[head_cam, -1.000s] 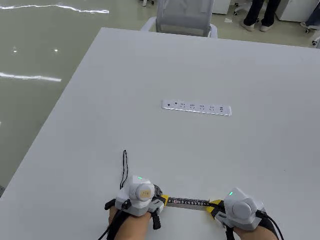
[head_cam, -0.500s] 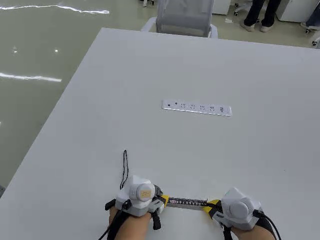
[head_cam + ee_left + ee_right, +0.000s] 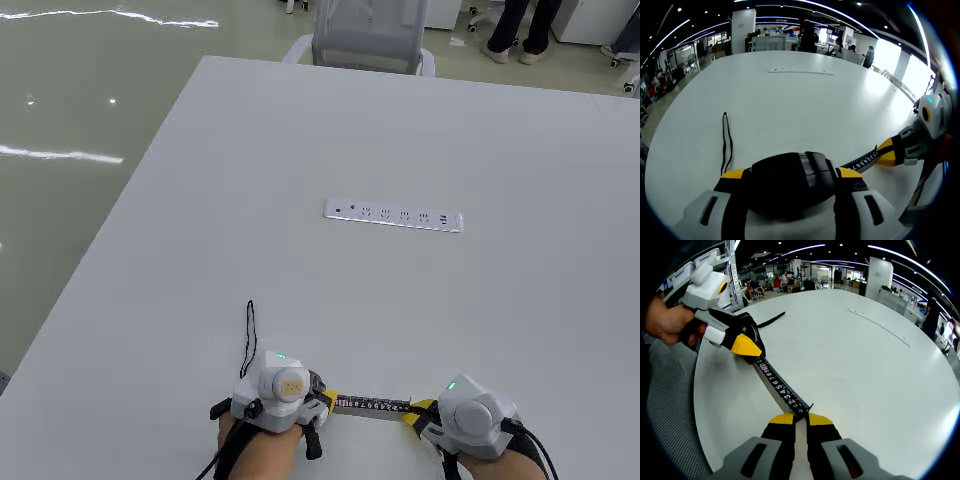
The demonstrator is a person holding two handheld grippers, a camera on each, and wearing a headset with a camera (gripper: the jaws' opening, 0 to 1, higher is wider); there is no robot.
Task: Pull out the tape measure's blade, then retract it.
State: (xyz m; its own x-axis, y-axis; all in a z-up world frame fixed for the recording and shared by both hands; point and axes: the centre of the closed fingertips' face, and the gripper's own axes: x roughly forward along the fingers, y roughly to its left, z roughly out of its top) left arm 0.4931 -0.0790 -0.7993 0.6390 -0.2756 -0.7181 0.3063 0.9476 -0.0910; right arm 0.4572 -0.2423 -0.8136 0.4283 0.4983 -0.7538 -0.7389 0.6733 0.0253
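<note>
The tape measure [image 3: 790, 187] is clamped by my left gripper [image 3: 320, 400] close to the near edge of the white table [image 3: 420, 300]. Its blade [image 3: 782, 390] runs out to my right gripper [image 3: 796, 419], whose jaws pinch the tip. The black strap [image 3: 249, 335] lies on the tabletop just ahead, and beyond it bare surface stretches to a power strip [image 3: 393, 215], well apart.

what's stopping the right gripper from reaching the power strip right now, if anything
Probably not reachable yet. The table toward the power strip lies bare, but the right gripper is shut on the blade, with the left gripper gripping the tape measure, so it would have to let go first.
</note>
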